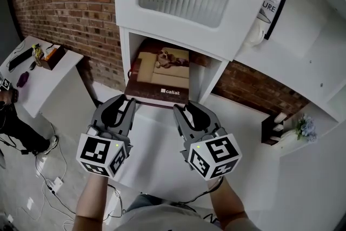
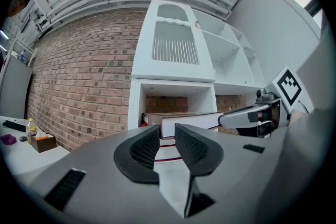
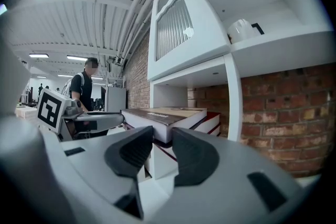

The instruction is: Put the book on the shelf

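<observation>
1. Brick wall (image 1: 65, 2) backing a white shelf (image 1: 125, 59): book (image 1: 162, 70) already lying flat in the lower compartment, front edge overhanging.
2. Left gripper (image 1: 125, 101) and right gripper (image 1: 185, 108) hovering just before that edge, fingers spread, pinching nothing.
3. Probably remaining: pushing the book fully in.
4. Showing only in the gripper views: stack of books (image 3: 215, 122) lying beneath. Showing only in the head view: the cover picture.

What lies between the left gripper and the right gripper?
Only bare white ledge, as the head view shows. The left gripper and right gripper flank it, with the book just beyond their tips.
</observation>
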Demonstrator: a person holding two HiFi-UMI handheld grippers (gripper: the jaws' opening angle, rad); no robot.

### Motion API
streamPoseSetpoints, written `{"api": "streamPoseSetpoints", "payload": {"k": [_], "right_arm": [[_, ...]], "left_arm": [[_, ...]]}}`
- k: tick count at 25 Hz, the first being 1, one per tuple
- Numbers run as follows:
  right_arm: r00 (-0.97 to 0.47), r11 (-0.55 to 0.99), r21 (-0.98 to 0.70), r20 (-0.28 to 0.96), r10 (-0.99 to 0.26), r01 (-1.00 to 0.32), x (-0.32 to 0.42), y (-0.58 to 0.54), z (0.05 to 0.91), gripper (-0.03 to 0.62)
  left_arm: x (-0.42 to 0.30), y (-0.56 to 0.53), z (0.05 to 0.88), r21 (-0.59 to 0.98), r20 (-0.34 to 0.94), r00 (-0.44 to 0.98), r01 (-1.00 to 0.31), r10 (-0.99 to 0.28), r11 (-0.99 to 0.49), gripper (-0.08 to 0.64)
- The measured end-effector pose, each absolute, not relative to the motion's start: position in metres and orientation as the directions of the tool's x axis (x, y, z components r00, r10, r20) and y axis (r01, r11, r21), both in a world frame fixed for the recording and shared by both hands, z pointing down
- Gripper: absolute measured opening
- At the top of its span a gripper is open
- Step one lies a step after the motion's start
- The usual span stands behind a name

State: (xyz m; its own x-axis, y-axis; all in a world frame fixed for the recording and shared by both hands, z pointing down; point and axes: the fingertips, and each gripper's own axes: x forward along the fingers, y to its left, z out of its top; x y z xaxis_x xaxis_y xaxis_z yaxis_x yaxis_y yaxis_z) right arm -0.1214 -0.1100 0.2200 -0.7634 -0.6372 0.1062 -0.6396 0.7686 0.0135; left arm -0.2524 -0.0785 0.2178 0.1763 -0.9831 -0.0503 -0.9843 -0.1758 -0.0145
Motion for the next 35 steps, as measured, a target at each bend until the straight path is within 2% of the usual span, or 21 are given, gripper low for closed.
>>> {"api": "streamPoseSetpoints", "payload": {"k": [22, 35], "right_arm": [[-0.734, 0.737, -0.008, 0.105, -0.671, -0.676, -0.146, -0.149, 0.218, 0.106], [-0.712, 0.714, -0.017, 0.091, -0.696, -0.7, -0.155, -0.175, 0.212, 0.101]], "left_arm": [[-0.282, -0.137, 0.218, -0.009, -0.003, 0.25, -0.968, -0.968, -0.25, 0.097], [-0.292, -0.169, 0.211, -0.009, -0.019, 0.281, -0.96, -0.96, -0.281, 0.097]]}}
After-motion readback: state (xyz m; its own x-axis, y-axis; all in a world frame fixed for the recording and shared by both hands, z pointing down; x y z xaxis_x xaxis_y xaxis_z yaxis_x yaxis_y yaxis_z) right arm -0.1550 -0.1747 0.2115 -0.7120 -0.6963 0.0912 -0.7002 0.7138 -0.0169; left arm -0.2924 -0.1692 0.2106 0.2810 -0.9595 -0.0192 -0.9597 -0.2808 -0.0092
